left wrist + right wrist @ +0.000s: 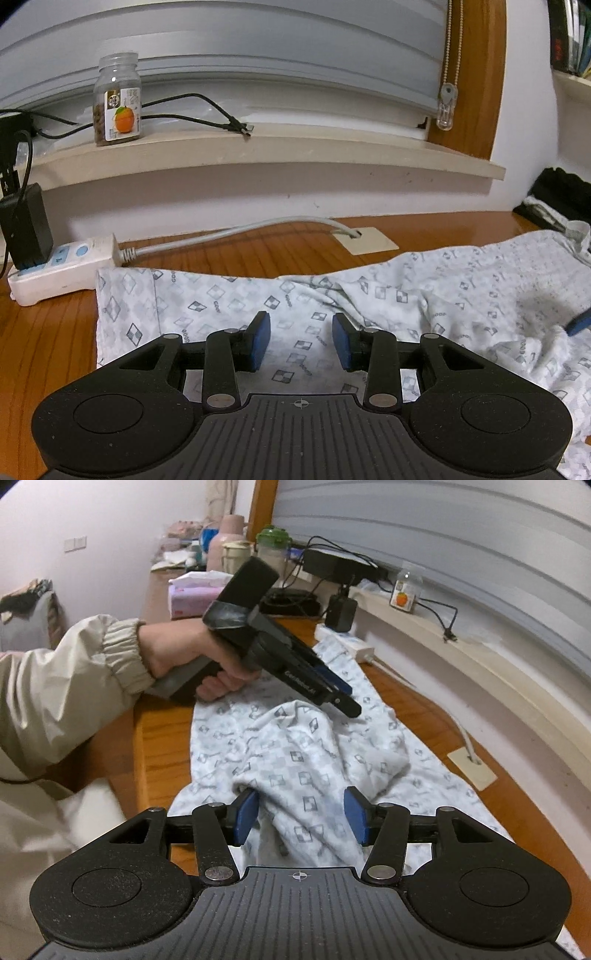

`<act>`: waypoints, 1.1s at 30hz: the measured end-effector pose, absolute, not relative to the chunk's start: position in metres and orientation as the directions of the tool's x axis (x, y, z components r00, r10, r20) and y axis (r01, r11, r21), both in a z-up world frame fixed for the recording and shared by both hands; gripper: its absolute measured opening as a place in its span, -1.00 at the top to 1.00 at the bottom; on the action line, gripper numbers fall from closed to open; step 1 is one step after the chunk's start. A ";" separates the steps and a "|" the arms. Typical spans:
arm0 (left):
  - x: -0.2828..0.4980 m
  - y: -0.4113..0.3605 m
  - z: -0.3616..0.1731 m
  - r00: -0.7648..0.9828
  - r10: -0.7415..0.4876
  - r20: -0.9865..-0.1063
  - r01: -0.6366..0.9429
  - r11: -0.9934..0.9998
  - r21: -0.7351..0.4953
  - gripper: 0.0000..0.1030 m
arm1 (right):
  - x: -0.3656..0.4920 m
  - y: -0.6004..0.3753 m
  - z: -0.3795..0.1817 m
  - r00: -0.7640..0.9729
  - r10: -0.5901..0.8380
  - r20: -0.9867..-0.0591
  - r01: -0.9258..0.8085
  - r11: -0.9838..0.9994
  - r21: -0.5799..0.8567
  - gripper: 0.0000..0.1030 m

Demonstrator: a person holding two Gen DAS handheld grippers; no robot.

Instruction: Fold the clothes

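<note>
A white garment with a grey diamond print point(303, 295) lies stretched along the wooden desk point(48, 332). My left gripper point(300, 338) hovers low over its flat left part, jaws open, with nothing between the blue pads. In the right wrist view the same gripper point(347, 703) is held by a person's hand point(177, 653) and points down at the cloth. My right gripper point(301, 812) is open around a raised, rumpled hump of the garment point(295, 746); the cloth lies between the pads without being pinched. One of its blue fingertips point(580, 325) shows at the right edge of the left wrist view.
A white power strip point(62, 266) with a black adapter point(26, 225) sits just left of the garment. A jar point(118, 103) and cables rest on the window ledge point(258, 155). Dark clothes point(561, 195) lie at the far right. A tissue pack point(192, 594) and cups stand at the desk's far end.
</note>
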State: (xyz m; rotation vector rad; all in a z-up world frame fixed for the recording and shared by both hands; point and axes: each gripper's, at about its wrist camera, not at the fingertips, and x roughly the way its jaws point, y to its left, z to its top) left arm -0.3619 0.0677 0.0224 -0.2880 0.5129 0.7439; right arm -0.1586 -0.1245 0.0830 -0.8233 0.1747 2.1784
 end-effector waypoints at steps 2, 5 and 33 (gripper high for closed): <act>-0.360 0.066 0.022 0.613 0.577 -0.539 -0.710 0.702 -0.056 0.21 | -0.154 -0.120 0.083 -0.495 0.635 -0.593 -0.732 -0.673 -0.110 0.34; -0.360 0.066 0.022 0.610 0.577 -0.543 -0.711 0.701 -0.054 0.17 | -0.136 -0.117 0.092 -0.503 0.663 -0.555 -0.776 -0.629 -0.047 0.85; -0.372 0.077 0.021 0.634 0.508 -0.583 -0.672 0.735 -0.090 0.05 | -0.089 -0.155 0.066 -0.472 0.656 -0.589 -0.828 -0.559 0.041 0.12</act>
